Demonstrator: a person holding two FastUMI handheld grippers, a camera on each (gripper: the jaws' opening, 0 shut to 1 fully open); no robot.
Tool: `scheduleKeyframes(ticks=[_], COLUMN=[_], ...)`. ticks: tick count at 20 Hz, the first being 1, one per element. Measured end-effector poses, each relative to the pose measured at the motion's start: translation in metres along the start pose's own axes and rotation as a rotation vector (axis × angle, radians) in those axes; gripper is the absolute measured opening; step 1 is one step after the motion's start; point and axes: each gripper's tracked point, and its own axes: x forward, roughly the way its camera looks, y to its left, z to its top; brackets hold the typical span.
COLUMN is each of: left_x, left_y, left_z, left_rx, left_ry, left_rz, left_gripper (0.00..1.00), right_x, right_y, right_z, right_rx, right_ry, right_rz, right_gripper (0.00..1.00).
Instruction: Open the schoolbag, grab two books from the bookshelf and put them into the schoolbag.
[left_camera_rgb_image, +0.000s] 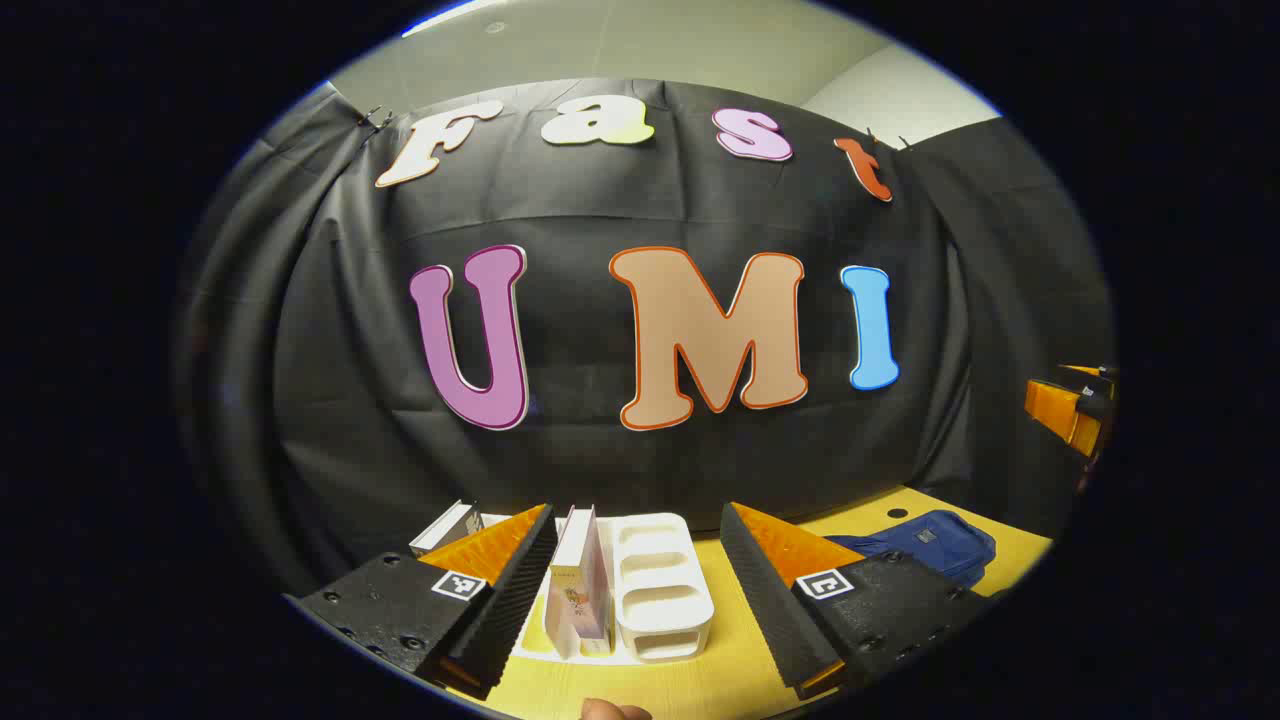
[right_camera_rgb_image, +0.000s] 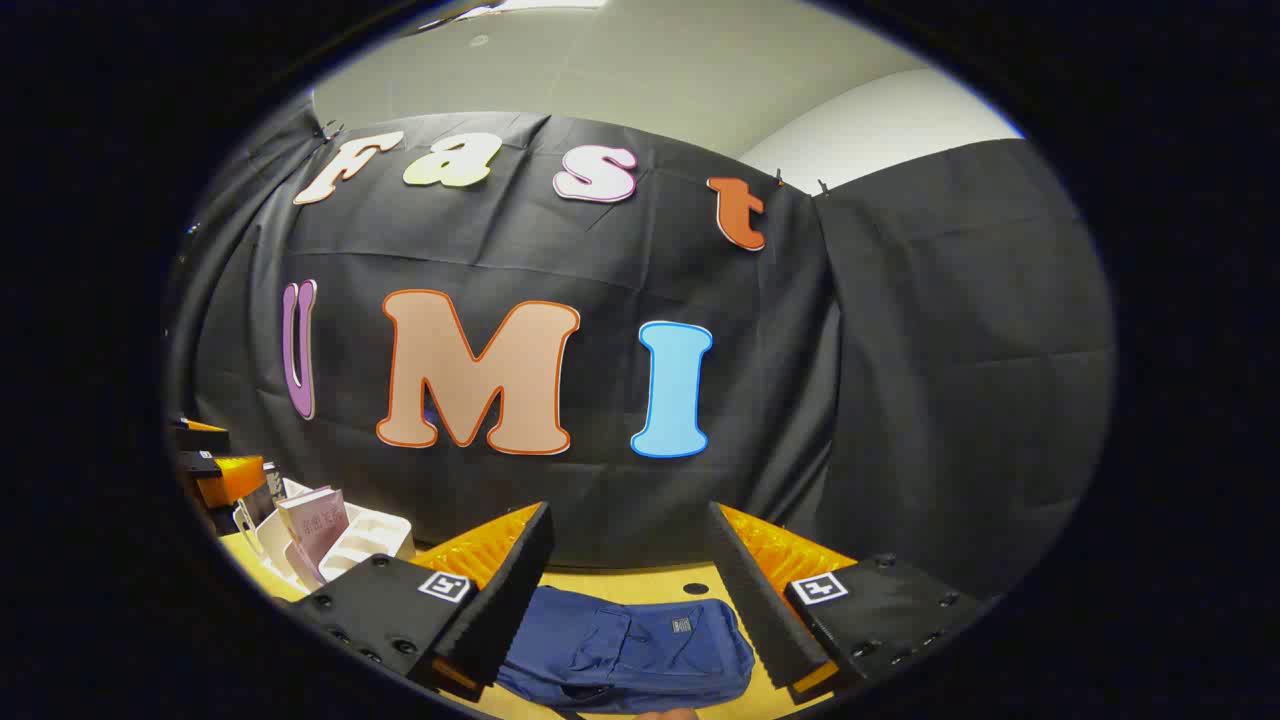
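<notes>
Schoolbag (right_camera_rgb_image: 625, 648) lies flat on yellow table (right_camera_rgb_image: 640, 583), between the spread-wide fingers of the right gripper (right_camera_rgb_image: 630, 590). Book (left_camera_rgb_image: 578, 590) stands upright in white rack (left_camera_rgb_image: 660, 585), between left gripper's (left_camera_rgb_image: 640, 590) wide, empty fingers; second book (left_camera_rgb_image: 447, 527) behind left finger.

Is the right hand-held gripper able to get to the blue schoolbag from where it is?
Probably yes. The right hand-held gripper is open, and the blue schoolbag lies flat on the yellow table straight ahead between its fingers, with nothing in between.
</notes>
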Motion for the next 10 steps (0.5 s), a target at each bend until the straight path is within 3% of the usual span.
scheduleKeyframes(ticks=[10], left_x=[0.009], left_y=[-0.015], left_z=[0.0], left_rx=[0.016], left_ry=[-0.005], left_rz=[-0.024], left_gripper=[0.97], right_x=[0.004], right_y=[-0.007], right_z=[0.001], right_rx=[-0.032], right_ry=[-0.001], right_rz=[-0.001], right_gripper=[0.94])
